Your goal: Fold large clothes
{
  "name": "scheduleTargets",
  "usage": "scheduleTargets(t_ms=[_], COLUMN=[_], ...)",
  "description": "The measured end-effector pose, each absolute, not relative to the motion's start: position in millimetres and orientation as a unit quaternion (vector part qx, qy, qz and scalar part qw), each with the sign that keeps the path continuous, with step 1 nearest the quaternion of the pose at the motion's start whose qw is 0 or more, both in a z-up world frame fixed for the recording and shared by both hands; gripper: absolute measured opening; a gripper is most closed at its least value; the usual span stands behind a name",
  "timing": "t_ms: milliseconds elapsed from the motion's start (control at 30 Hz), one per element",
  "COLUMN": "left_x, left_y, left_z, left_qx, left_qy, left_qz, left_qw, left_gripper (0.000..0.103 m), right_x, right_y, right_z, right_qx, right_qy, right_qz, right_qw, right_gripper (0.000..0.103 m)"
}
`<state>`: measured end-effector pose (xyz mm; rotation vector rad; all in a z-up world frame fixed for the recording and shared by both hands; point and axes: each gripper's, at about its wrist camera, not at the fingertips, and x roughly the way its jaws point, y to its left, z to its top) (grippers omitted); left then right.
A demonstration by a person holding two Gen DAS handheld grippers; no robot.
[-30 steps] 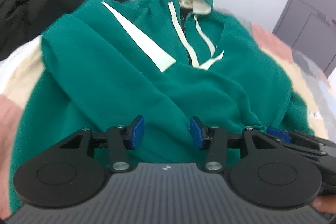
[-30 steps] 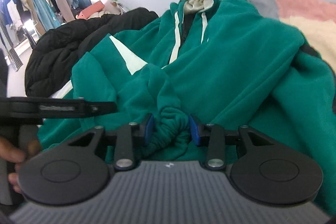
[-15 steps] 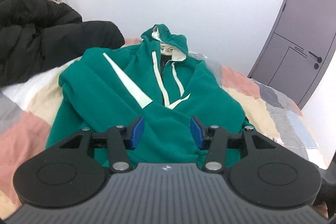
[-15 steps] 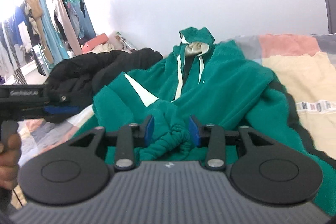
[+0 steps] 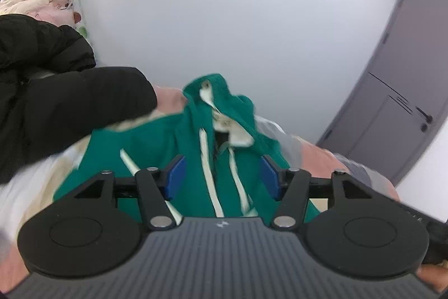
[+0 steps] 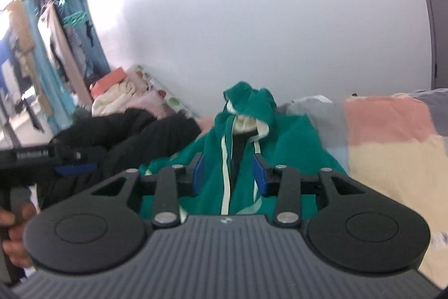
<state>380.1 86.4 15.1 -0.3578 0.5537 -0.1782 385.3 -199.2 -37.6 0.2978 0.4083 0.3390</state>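
A green hoodie [image 5: 193, 159] with white drawstrings and a cream-lined hood lies on the bed, hood toward the wall. It also shows in the right wrist view [image 6: 246, 153]. My left gripper [image 5: 222, 177] is open and empty, raised above the hoodie's lower part. My right gripper [image 6: 228, 177] is open and empty, also lifted away from the cloth. The left gripper appears at the left edge of the right wrist view [image 6: 56, 159], held by a hand.
A black puffy jacket [image 5: 56, 108] lies left of the hoodie. The bed has a patchwork cover [image 6: 392, 136] of pink, cream and grey. A grey door [image 5: 392, 114] stands at the right. Clothes hang on a rack [image 6: 50, 41] at far left.
Both grippers have lifted up and back from the hoodie. The right gripper let go of the bunched green cuff it pinched one second ago. The views now tilt toward the wall.
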Motion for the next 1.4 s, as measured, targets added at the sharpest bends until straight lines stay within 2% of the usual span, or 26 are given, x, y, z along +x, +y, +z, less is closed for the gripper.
scheduleTargets(t_ms=[67, 167, 333, 467, 633, 800, 900, 933, 967, 1000, 1033, 1067, 1133, 1400], left_x=[420, 495, 609, 684, 736, 763, 776, 778, 781, 782, 783, 783, 780, 689], left_y=[97, 118, 131, 129, 135, 111, 100, 97, 95, 91, 89, 87, 85, 95], left_z=[6, -16, -60, -102, -149, -160, -165, -164, -163, -161, -159, -155, -144, -43], left_qx=[-0.178, -0.211, -0.254, -0.276, -0.361, -0.359, -0.365, -0.363, -0.362, -0.360, -0.354, -0.350, -0.348, -0.263], left_qy=[0.267, 0.261, 0.254, 0.282, 0.302, 0.302, 0.320, 0.324, 0.329, 0.340, 0.352, 0.361, 0.370, 0.293], left_qz=[-0.083, -0.097, -0.113, -0.099, -0.120, -0.142, -0.141, -0.140, -0.139, -0.138, -0.130, -0.123, -0.123, -0.162], left_qw=[0.943, 0.937, 0.926, 0.913, 0.874, 0.872, 0.863, 0.862, 0.861, 0.858, 0.857, 0.856, 0.853, 0.905], left_gripper=[0.072, 0.075, 0.080, 0.080, 0.081, 0.081, 0.080, 0.079, 0.072, 0.067, 0.049, 0.027, 0.017, 0.012], right_x=[430, 501, 618, 690, 746, 772, 775, 775, 776, 775, 773, 770, 764, 678], right_y=[-195, -186, -173, -169, -164, -157, -153, -153, -152, -152, -151, -150, -146, -142], right_z=[-40, -52, -86, -118, -148, -164, -163, -161, -159, -155, -150, -142, -126, -54], right_qx=[0.163, 0.178, 0.182, 0.199, 0.220, 0.230, 0.226, 0.227, 0.229, 0.231, 0.232, 0.225, 0.197, 0.109], right_qy=[0.198, 0.196, 0.209, 0.229, 0.257, 0.281, 0.291, 0.296, 0.302, 0.308, 0.310, 0.308, 0.298, 0.208], right_qz=[0.164, 0.150, 0.144, 0.149, 0.134, 0.148, 0.153, 0.156, 0.154, 0.151, 0.150, 0.152, 0.168, 0.216], right_qw=[0.952, 0.953, 0.950, 0.941, 0.931, 0.920, 0.917, 0.915, 0.912, 0.911, 0.910, 0.912, 0.919, 0.948], right_gripper=[0.061, 0.081, 0.080, 0.080, 0.080, 0.079, 0.061, 0.046, 0.029, 0.024, 0.019, 0.018, 0.016, 0.015])
